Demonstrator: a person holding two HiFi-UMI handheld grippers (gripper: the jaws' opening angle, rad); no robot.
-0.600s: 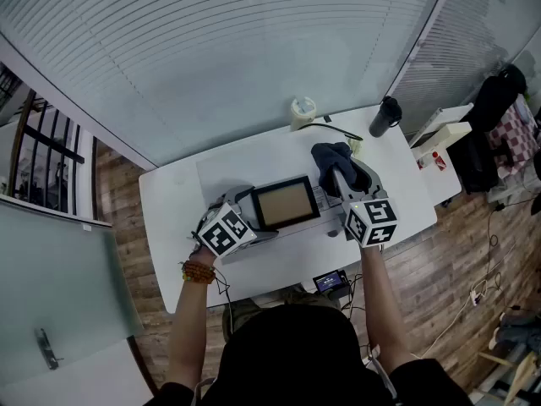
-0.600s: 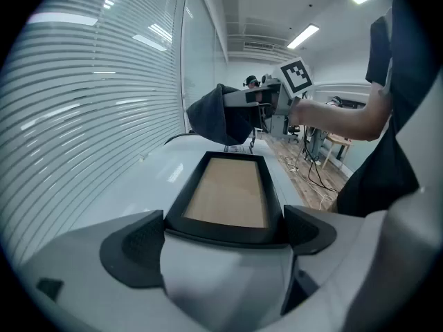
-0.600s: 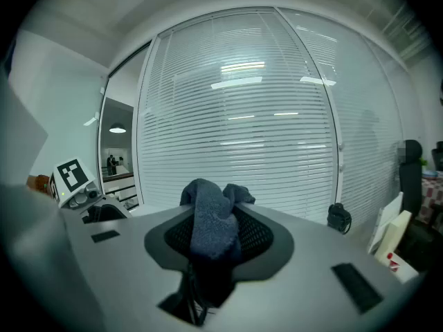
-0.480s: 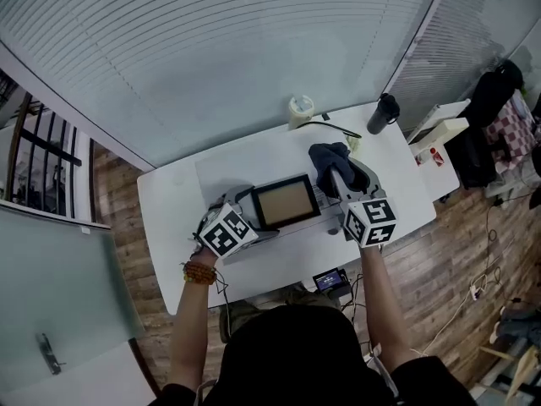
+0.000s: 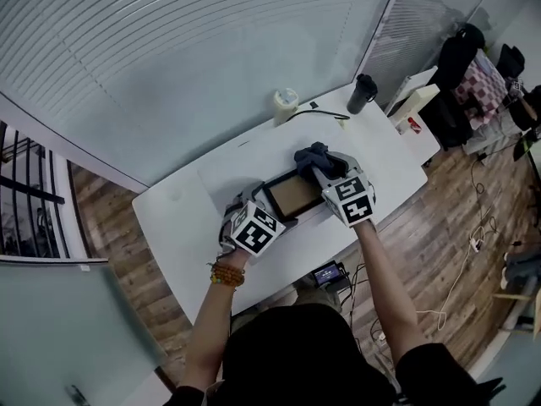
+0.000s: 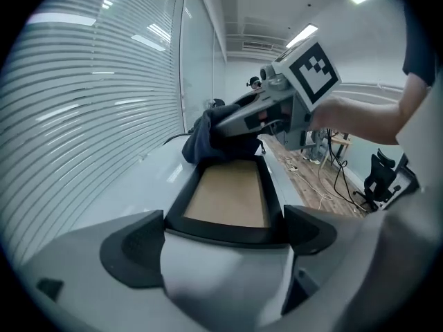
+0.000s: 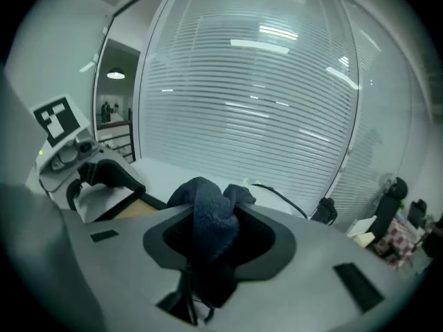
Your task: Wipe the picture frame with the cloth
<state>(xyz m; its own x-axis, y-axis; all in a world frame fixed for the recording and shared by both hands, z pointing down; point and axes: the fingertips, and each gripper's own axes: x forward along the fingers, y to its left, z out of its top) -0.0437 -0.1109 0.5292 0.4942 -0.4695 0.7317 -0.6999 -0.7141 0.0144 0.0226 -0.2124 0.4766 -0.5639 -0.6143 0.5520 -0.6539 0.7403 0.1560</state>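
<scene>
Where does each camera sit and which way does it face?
Head view: above, looking steeply down at the table; both forearms show.
Left gripper view: on the left tongs, looking along the clamped picture frame; right forearm shows.
Right gripper view: on the right tongs, facing the blinds over the pinched cloth; left tongs show.
Shared: all three show frame and cloth.

Hidden parts of the picture frame
We lose its far end behind the cloth; the left gripper covers its near corners.
</scene>
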